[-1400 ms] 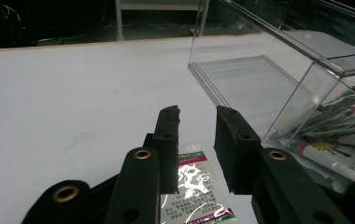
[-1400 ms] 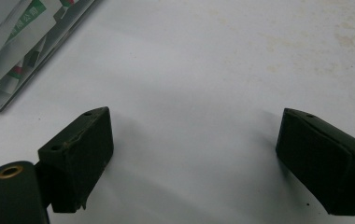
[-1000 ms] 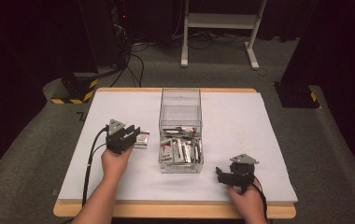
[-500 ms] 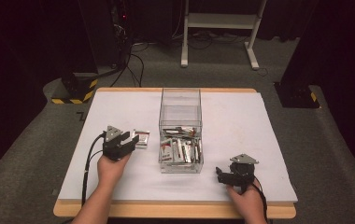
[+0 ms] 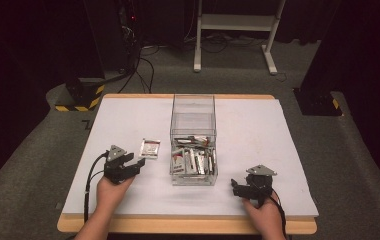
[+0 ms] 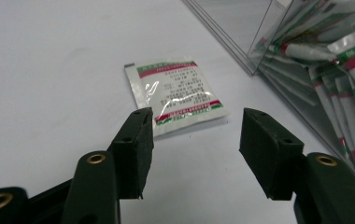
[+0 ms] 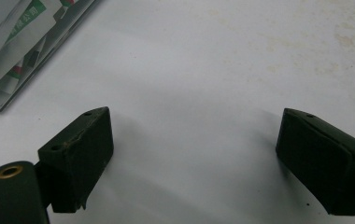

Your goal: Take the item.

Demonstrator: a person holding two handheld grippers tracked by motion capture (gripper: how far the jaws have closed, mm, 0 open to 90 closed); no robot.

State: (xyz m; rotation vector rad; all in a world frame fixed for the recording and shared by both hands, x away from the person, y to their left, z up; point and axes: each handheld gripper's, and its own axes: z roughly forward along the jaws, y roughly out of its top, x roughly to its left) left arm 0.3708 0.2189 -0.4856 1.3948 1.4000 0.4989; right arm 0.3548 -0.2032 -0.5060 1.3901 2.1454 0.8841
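high view: the left claw (image 5: 139, 163) sits at the lower left of the frame on the white surface (image 5: 258, 135), its jaws having just been opening, with nothing between them. the sachet (image 5: 150, 148) lies flat just above and to the right of it, apart from the jaws and left of the clear box (image 5: 193, 120). the box at the centre holds many more sachets. the right claw (image 5: 234, 186) rests at the lower right, jaws spread and empty.

left gripper view: the sachet (image 6: 175, 93) lies at the middle of the frame beyond the two wide-apart jaws, not touched by either. the box wall (image 6: 241, 32) and its packed sachets fill the upper right.

right gripper view: the jaws stand far apart over bare surface (image 7: 203, 70); a corner of the box (image 7: 21, 42) shows at upper left.

judging by this, one sachet is out and set down; the many left in the box look like the remaining work.
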